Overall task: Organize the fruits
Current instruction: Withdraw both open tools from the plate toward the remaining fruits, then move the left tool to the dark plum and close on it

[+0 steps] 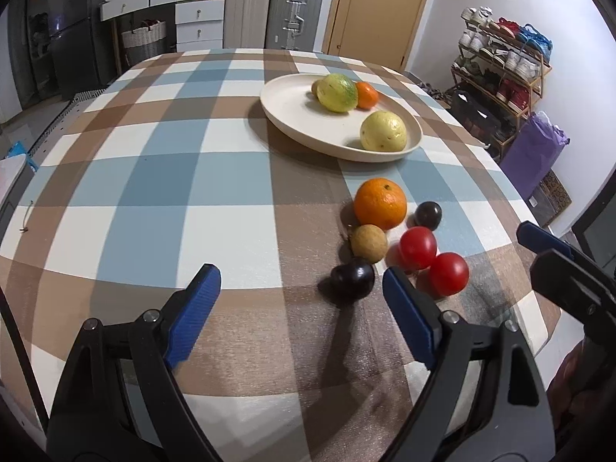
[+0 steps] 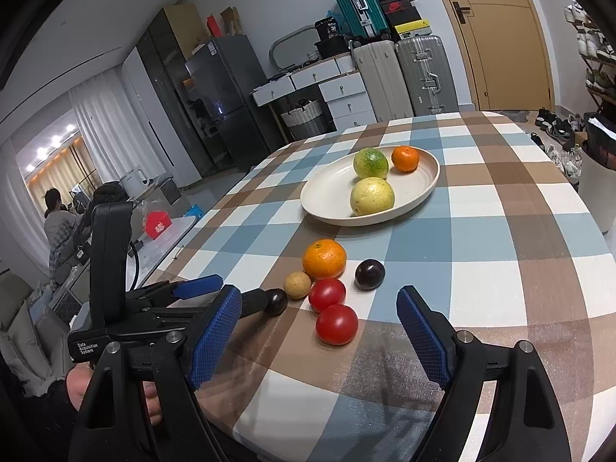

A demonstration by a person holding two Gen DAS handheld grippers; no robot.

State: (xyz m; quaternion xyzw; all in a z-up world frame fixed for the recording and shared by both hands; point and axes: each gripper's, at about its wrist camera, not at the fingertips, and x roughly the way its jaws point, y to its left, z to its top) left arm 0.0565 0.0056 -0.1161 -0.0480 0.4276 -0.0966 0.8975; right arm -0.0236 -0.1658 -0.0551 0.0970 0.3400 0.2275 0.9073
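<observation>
A cream plate on the checked tablecloth holds a green-yellow fruit, a small orange and a yellow fruit. Nearer lie a large orange, a tan round fruit, two red tomatoes and two dark plums. My left gripper is open and low over the table; the near plum sits just beyond its right fingertip, untouched. My right gripper is open with nothing in it, just short of the near tomato.
The table's rounded front edge runs under both grippers. A shoe rack and a purple bag stand to the right of the table, suitcases and drawers behind it. A person sits far off at the left.
</observation>
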